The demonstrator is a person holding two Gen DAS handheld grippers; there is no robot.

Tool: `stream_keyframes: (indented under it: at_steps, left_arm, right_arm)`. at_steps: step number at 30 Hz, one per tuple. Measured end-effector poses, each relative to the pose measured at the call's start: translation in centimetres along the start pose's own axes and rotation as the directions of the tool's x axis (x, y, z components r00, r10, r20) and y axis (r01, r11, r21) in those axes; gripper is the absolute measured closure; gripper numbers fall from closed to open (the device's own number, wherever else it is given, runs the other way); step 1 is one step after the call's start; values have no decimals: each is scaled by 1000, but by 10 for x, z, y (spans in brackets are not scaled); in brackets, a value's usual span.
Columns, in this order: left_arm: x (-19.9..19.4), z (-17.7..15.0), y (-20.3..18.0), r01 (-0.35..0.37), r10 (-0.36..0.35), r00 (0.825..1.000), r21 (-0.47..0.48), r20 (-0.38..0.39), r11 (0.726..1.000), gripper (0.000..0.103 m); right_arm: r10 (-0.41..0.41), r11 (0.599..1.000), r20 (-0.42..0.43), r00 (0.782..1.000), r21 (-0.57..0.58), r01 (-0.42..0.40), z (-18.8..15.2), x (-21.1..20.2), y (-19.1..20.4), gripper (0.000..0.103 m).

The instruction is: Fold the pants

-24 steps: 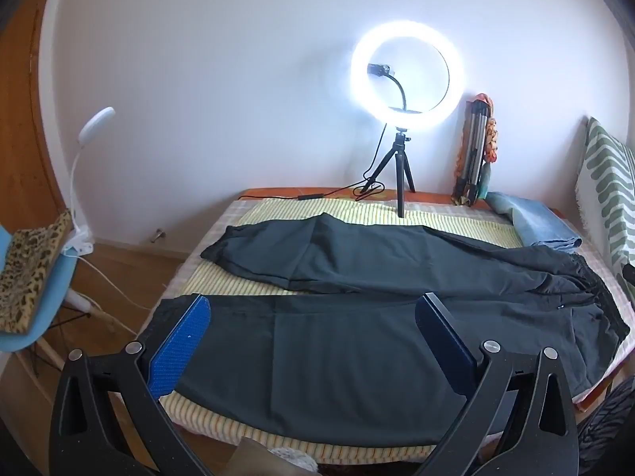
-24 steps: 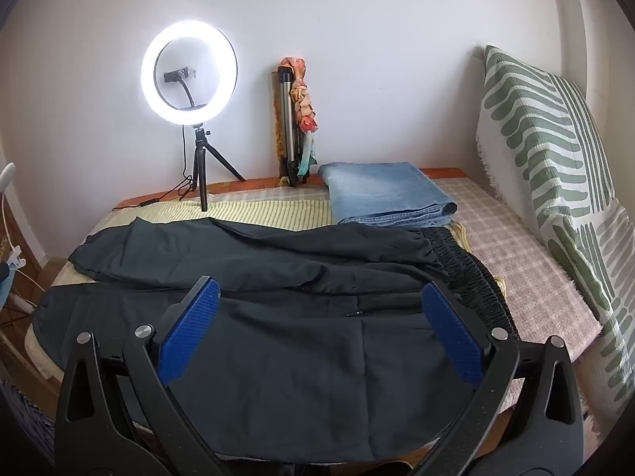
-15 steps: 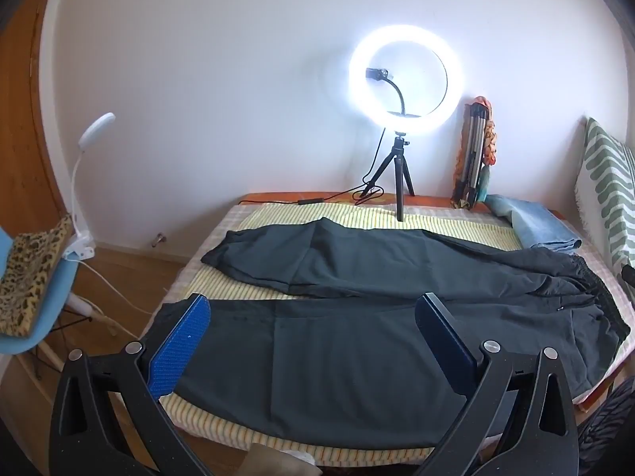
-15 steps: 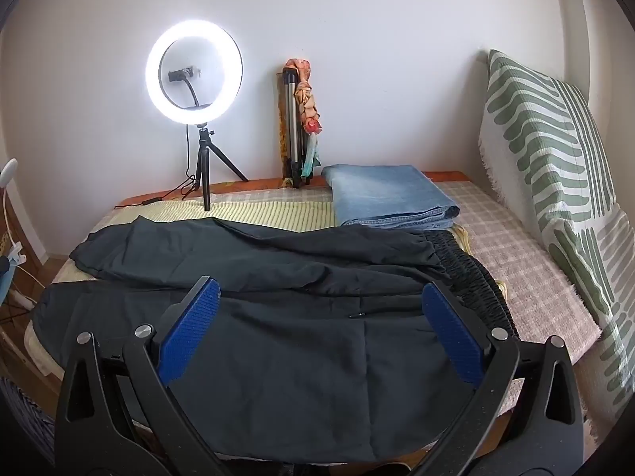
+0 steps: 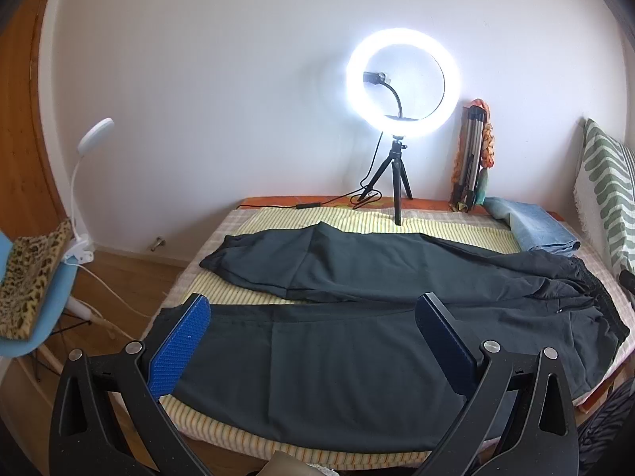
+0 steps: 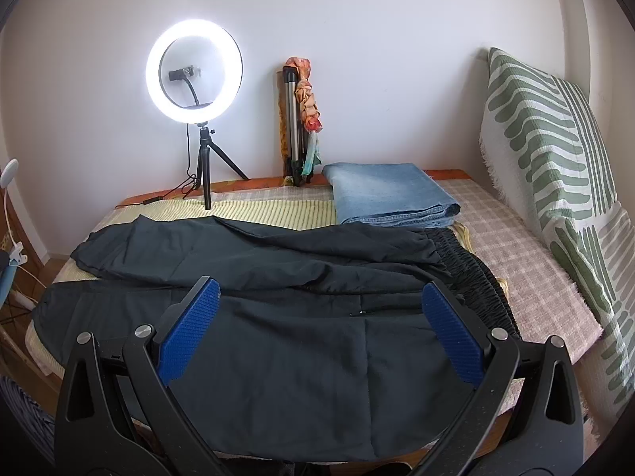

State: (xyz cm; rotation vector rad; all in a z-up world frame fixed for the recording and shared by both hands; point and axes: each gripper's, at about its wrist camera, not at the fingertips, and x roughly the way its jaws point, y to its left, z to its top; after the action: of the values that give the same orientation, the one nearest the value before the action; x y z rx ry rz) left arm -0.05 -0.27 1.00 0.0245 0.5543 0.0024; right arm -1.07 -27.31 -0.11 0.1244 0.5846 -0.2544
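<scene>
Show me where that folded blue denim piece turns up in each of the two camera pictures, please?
Left wrist view: the folded denim lies far right on the bed, just beyond the black pants, below the striped pillow.
Right wrist view: the folded denim sits near the middle, behind the pants' waistband end.
Shared landmark: the lit ring light on its small tripod; the denim lies to its right in both.

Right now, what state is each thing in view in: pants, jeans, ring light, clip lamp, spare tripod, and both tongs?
Black pants: unfolded, spread flat on the bed, legs apart.
Jeans: folded, beyond the pants.
Ring light: on, upright on its tripod.
Clip lamp: off, clipped to the blue chair.
Spare tripod: collapsed, leaning against the wall.
Left tongs: open, empty.
Right tongs: open, empty.
</scene>
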Motion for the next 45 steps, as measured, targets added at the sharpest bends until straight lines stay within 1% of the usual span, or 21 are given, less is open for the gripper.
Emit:
stream_keyframes:
  at_steps: [45]
  left_arm:
    - [-3, 4, -5, -3, 3, 1000, 12, 28, 1000, 0]
  right_arm:
    - [5, 1000, -1, 1000, 2, -5, 0, 1, 0, 0]
